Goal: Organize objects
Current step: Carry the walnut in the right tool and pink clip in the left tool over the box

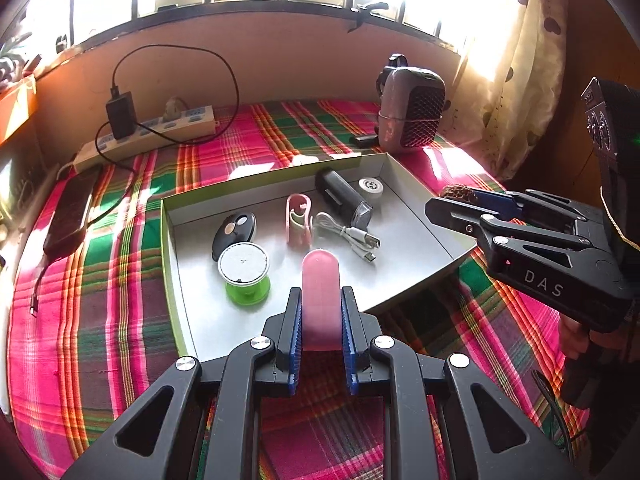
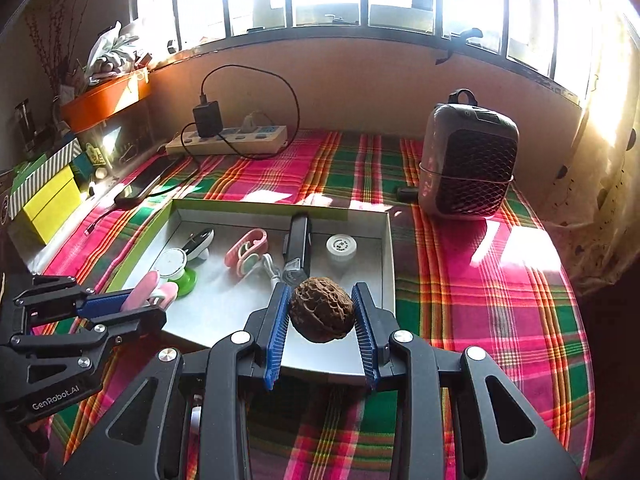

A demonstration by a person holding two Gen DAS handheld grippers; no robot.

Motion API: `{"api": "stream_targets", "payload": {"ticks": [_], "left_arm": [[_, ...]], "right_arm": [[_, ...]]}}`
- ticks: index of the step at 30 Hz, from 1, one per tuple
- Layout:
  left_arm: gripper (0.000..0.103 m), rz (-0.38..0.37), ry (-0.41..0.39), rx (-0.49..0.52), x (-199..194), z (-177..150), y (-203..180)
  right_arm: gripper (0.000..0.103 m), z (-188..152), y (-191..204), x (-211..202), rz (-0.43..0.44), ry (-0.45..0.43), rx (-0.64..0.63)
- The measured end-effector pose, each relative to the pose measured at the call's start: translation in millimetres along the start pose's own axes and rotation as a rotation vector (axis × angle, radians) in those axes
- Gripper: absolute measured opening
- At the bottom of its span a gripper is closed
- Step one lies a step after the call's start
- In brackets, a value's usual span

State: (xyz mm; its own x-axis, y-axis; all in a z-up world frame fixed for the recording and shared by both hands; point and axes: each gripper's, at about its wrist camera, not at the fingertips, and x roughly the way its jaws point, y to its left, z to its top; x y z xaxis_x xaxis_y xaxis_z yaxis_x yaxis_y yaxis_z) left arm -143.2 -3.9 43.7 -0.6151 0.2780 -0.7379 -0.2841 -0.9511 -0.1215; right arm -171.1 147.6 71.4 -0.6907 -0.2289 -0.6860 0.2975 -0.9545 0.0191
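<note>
A shallow grey tray with a green rim (image 1: 168, 240) lies on the plaid cloth. In it are a black key fob (image 1: 234, 232), a green spool with a white top (image 1: 244, 272), a pink clip (image 1: 298, 220), a white USB cable (image 1: 352, 236), a black torch (image 1: 340, 198) and a white round cap (image 1: 371, 188). My left gripper (image 1: 321, 289) is shut on a flat pink rounded piece (image 1: 320, 312) above the tray's near edge. My right gripper (image 2: 321, 286) is shut on a brown wrinkled walnut (image 2: 322, 310) over the tray's near right corner (image 2: 384, 240).
A power strip with a black charger (image 1: 160, 132) and a dark phone (image 1: 70, 212) lie to the tray's far left. A grey mesh-fronted fan (image 2: 468, 168) stands to its far right. Yellow and striped boxes (image 2: 52, 200) line the left edge. A curtain (image 1: 520, 80) hangs at the right.
</note>
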Motion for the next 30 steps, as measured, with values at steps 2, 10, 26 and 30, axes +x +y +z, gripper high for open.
{"api": "stream_targets", "payload": {"ticks": [2, 10, 26, 30], "left_arm": [[0.016, 0.001, 0.008, -0.002, 6, 3, 0], [0.016, -0.003, 0.029, -0.012, 25, 11, 4], [0.016, 0.000, 0.069, -0.034, 48, 13, 13], [0.016, 0.002, 0.074, -0.038, 50, 13, 14]], "right_arm": [[0.033, 3, -2, 8, -0.007, 0.012, 0.003], [0.033, 13, -8, 35, -0.028, 0.041, -0.007], [0.033, 17, -8, 67, -0.056, 0.091, -0.027], [0.033, 16, -7, 71, -0.055, 0.100, -0.028]]}}
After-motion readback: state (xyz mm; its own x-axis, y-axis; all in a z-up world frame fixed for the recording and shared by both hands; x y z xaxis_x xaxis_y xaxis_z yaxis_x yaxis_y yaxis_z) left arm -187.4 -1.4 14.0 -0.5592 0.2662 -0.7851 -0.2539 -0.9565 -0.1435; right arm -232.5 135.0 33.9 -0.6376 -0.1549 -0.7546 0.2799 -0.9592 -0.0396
